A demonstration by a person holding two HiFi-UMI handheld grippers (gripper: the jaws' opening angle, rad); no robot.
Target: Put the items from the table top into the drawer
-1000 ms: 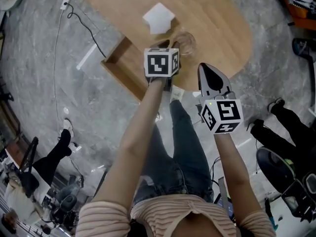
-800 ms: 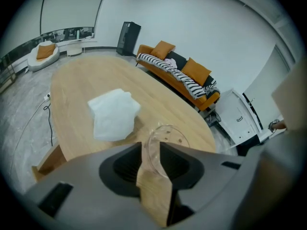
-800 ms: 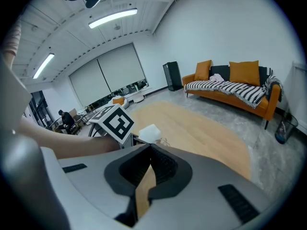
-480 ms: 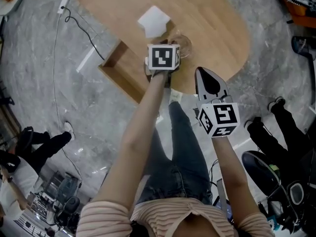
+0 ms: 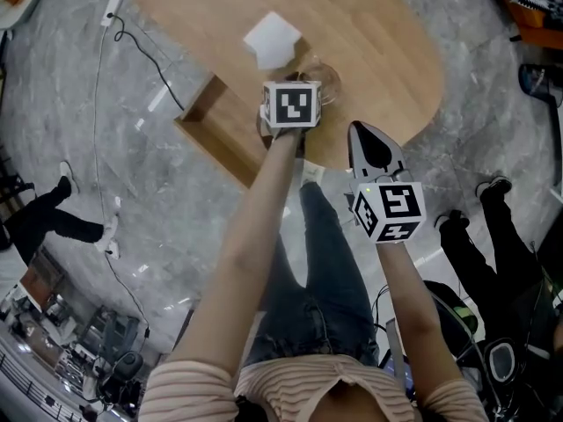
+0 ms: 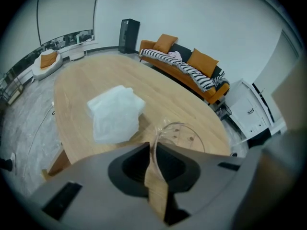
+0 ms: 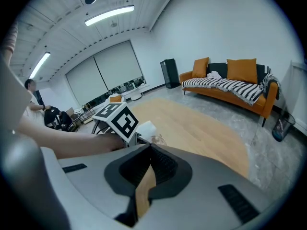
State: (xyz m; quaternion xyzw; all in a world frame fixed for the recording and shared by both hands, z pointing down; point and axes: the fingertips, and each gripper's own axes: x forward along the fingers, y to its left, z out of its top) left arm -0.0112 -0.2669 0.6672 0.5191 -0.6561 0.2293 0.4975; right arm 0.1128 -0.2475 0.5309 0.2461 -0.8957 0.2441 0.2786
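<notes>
A clear glass cup stands on the oval wooden table near its front edge. My left gripper is shut on the near rim of the cup; in the left gripper view the thin glass wall runs between the closed jaws of the left gripper. A crumpled white plastic bag lies just beyond, also seen as the white bag. The open wooden drawer sticks out under the table's left edge. My right gripper hovers over the table's front edge, shut and empty, right gripper.
A white power strip and black cable lie on the marble floor at left. A bystander's legs are far left, and chairs and another person's legs at right. An orange sofa stands beyond the table.
My left gripper has edged forward onto the cup's rim. The right gripper has hardly moved. The bystander at left has walked on.
</notes>
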